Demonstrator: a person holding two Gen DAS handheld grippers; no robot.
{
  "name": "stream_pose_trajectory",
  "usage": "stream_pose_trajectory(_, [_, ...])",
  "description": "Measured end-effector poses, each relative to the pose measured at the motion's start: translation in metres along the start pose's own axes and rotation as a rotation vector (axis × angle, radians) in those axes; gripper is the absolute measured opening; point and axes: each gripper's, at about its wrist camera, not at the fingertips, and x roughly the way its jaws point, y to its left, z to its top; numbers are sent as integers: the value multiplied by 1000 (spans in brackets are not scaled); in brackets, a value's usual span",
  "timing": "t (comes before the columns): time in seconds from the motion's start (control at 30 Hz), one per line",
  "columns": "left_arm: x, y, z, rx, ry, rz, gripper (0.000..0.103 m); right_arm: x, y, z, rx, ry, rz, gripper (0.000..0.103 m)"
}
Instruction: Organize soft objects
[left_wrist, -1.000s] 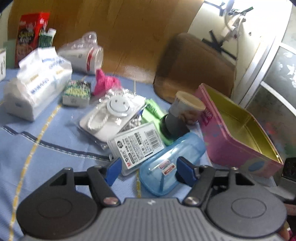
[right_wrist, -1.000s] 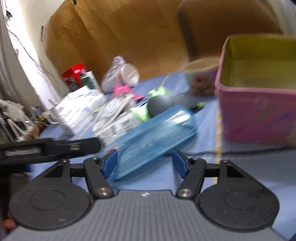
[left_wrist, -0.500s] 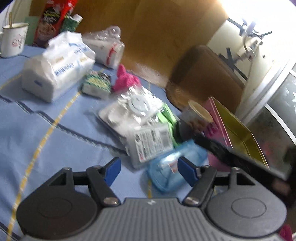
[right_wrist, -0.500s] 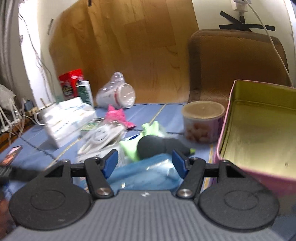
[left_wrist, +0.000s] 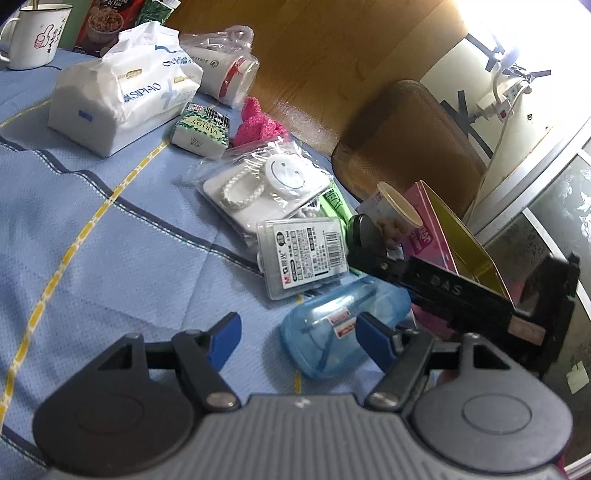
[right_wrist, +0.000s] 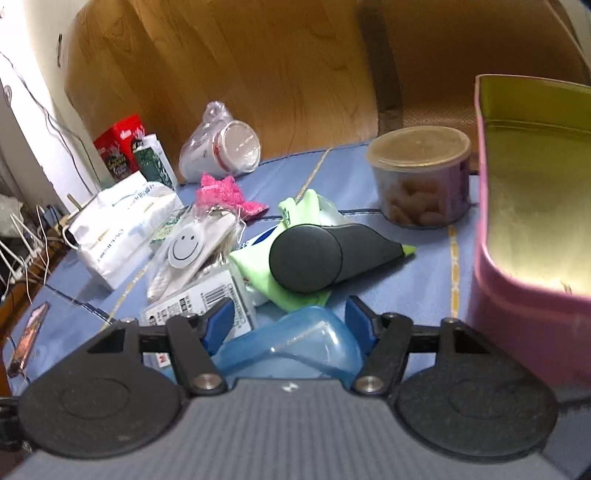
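Observation:
A heap of small items lies on the blue cloth. A pink knitted piece (left_wrist: 258, 123) (right_wrist: 225, 195), a bagged white smiley pouch (left_wrist: 266, 184) (right_wrist: 184, 251), a green soft pack (right_wrist: 258, 266) and a white tissue pack (left_wrist: 118, 92) (right_wrist: 118, 221) are in it. My left gripper (left_wrist: 295, 334) is open and empty above the cloth, near a blue plastic case (left_wrist: 343, 328). My right gripper (right_wrist: 290, 323) is open, its jaws on either side of the blue case (right_wrist: 295, 347). It shows as a black bar in the left wrist view (left_wrist: 443, 288).
An open pink tin (right_wrist: 524, 229) (left_wrist: 443, 229) with a gold inside stands at the right. A lidded snack tub (right_wrist: 421, 177), a black mouse-like object (right_wrist: 317, 254), a labelled clear box (left_wrist: 303, 254), a bagged cup (left_wrist: 225, 74), a mug (left_wrist: 33, 33) and a brown chair (left_wrist: 406, 140) are around.
My left gripper has pulled back and turned left, so more cloth shows. My right gripper has lowered and moved forward over the blue case, coming into the left wrist view.

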Motion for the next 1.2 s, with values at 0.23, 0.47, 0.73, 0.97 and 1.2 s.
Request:
stream_pose_trajectory(0.23, [-1, -3, -3, 19, 0, 12, 70, -38, 6, -34, 13, -38, 6, 65])
stream_pose_trajectory(0.47, [-9, -4, -4, 38, -9, 27, 76, -73, 8, -56, -33, -109, 78, 72])
stream_pose_trajectory(0.73, [-44, -4, -4, 126, -55, 6, 78, -103, -19, -58, -75, -205, 197, 90])
stream_pose_trajectory(0.97, [-46, -6, -11, 170, -10, -8, 78, -94, -10, -70, -268, -128, 178, 96])
stream_pose_trajectory(1.2, [-26, -11, -14, 167, 71, -37, 78, -83, 5, -77, -479, -66, 144, 94])
